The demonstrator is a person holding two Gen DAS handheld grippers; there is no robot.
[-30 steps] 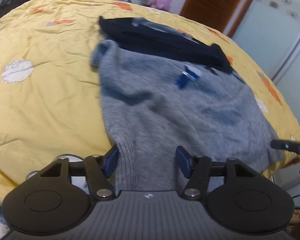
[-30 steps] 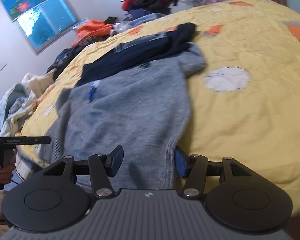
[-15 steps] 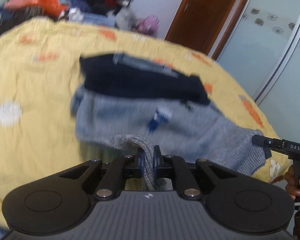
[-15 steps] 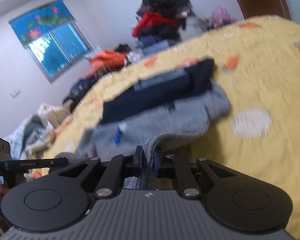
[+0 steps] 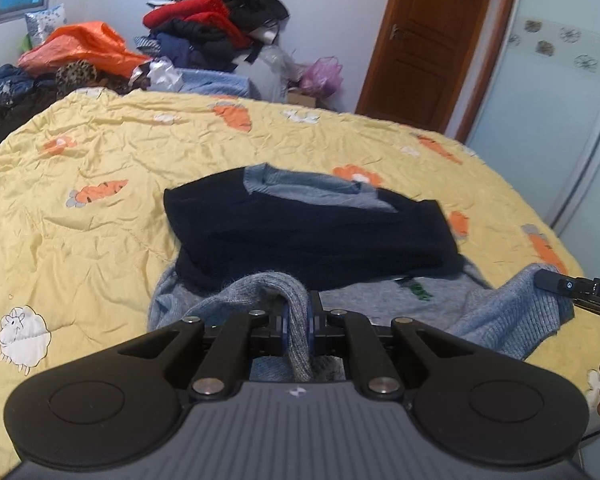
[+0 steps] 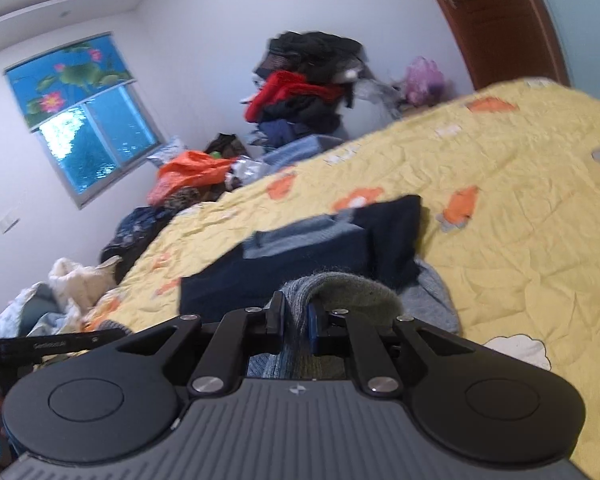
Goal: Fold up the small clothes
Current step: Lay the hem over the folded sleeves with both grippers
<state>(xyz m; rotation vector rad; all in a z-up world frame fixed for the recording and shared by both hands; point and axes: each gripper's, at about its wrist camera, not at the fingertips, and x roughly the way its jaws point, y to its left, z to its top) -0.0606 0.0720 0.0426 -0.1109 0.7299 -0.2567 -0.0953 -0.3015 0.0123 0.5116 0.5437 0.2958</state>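
A yellow quilt [image 5: 120,152] with carrot and sheep patches covers the bed. Beyond its far edge sit a clothes heap [image 5: 216,20], an orange bag [image 5: 84,46], a wooden door [image 5: 432,40] and a window [image 6: 96,136].

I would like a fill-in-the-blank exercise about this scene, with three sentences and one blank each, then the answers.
1. Both grippers, left gripper and right gripper, are shut on the ____ sweater.
2. The dark garment lies on a bedspread whose main colour is ____.
3. Behind the bed, on top of the clothes pile, a ____ garment lies under black ones.

Answers: grey; yellow; red
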